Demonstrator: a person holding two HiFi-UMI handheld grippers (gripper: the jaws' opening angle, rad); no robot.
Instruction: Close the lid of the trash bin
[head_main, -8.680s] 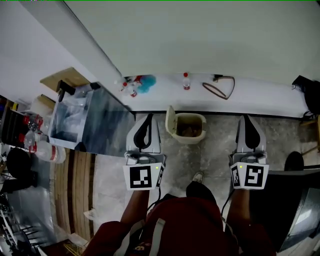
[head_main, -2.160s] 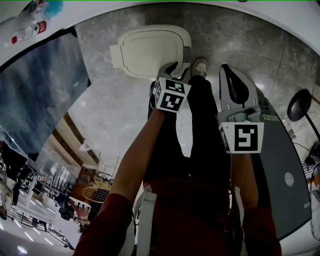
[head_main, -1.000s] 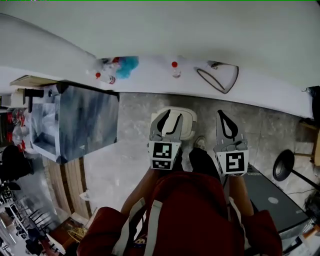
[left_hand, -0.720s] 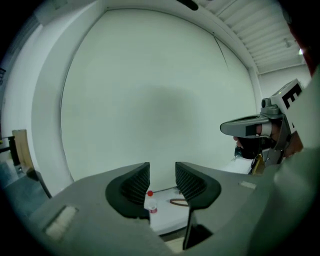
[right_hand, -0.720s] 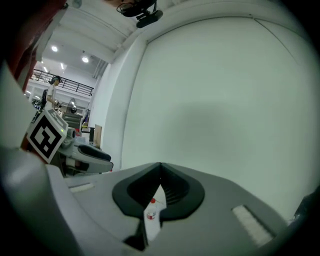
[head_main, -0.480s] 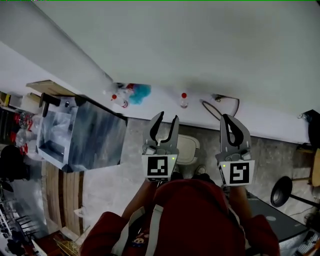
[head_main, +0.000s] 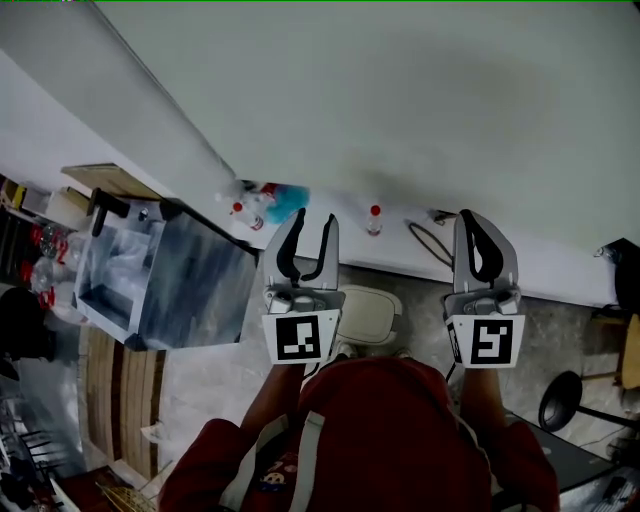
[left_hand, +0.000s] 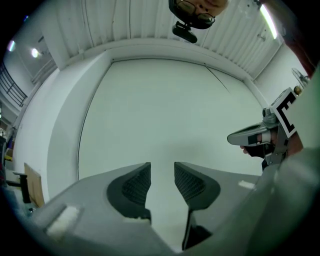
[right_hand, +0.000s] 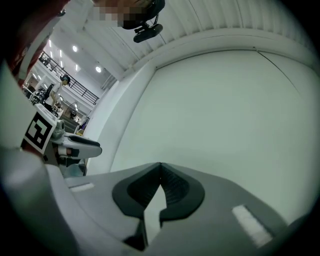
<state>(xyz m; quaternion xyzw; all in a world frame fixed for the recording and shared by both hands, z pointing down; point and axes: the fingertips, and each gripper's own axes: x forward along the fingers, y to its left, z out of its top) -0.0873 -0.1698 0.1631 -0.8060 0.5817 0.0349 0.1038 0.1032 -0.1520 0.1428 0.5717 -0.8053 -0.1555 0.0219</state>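
In the head view the cream trash bin (head_main: 368, 312) stands on the marble floor below the wall ledge, its lid lying flat and closed. It shows between my two arms, partly hidden by the left gripper's marker cube. My left gripper (head_main: 314, 220) is held up in the air, well above the bin and apart from it. Its jaws are closing with nothing between them (left_hand: 162, 169). My right gripper (head_main: 478, 216) is raised beside it, shut and empty (right_hand: 160, 168). Both gripper views look at the bare pale wall.
A glass-sided cabinet (head_main: 165, 275) stands at the left, with a wooden shelf (head_main: 110, 180) behind it. The white ledge (head_main: 540, 262) carries small red-capped bottles (head_main: 374, 220), a blue object (head_main: 285, 200) and a looped cable (head_main: 430, 240). A black round stand base (head_main: 558, 400) sits at the right.
Both grippers have risen from just over the bin to in front of the wall. The left jaws have narrowed a little. The bin's lid stays closed.
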